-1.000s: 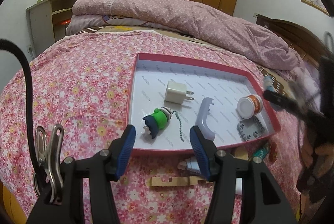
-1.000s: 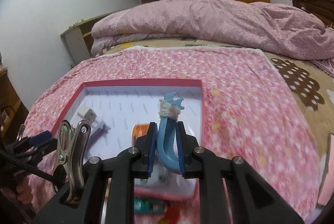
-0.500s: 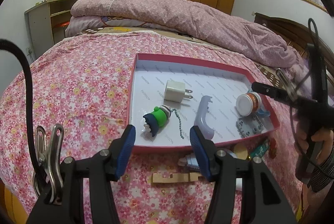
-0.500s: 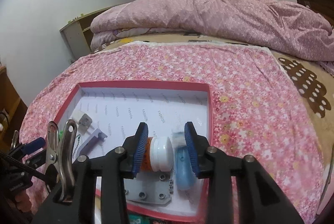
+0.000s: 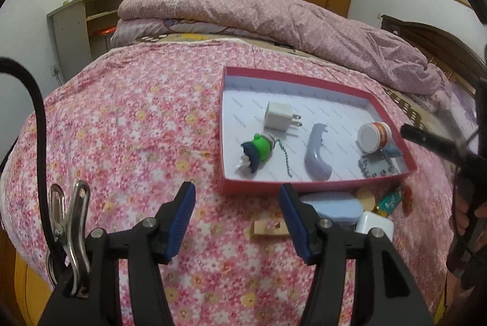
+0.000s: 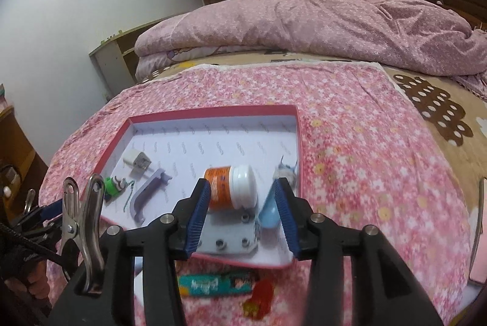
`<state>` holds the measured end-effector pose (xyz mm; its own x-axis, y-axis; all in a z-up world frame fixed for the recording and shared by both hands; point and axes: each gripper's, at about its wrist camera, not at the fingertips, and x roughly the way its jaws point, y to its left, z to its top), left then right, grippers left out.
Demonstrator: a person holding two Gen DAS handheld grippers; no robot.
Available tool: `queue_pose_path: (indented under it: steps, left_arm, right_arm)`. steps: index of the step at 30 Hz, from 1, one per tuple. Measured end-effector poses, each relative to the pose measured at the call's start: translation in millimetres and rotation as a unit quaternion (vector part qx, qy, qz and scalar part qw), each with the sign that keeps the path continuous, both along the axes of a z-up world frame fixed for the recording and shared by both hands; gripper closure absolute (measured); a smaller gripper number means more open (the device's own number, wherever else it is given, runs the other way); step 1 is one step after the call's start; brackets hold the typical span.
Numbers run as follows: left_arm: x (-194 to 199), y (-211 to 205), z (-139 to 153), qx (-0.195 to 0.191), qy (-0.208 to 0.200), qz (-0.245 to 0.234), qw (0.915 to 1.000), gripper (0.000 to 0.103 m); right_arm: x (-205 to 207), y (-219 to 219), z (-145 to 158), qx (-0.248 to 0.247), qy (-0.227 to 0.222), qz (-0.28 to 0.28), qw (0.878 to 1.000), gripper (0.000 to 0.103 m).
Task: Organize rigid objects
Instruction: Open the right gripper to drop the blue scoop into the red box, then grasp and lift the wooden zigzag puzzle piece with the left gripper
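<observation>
Floral bedspread [image 5: 127, 125] with one red tray [image 5: 310, 185].
Tray holds six items: charger [image 5: 278, 119], figure [image 5: 255, 150], handle [image 5: 316, 152], jar [image 5: 374, 136], plate [image 5: 377, 166], blue piece [image 6: 271, 212]; left gripper [image 5: 236, 221] and right gripper [image 6: 240, 218] released.

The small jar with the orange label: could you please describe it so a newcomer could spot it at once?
Find the shallow red-rimmed tray on the pink floral bedspread. At its right end, above a grey plate with holes, lies the jar, tipped on its side. It alone has a white cap and orange label.
</observation>
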<state>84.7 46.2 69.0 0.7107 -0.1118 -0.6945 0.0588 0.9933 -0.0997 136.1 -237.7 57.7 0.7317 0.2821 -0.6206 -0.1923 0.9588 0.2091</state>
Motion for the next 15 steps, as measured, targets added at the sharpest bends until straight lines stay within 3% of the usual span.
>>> queue_pose_path:
  steps: [15]
  left_arm:
    - [-13.9,-31.2,-24.2,0.006,0.033,-0.055,0.9979,0.025]
  right_arm:
    - [-77.8,14.1,-15.6,-0.058,-0.009,0.019,0.998,0.052]
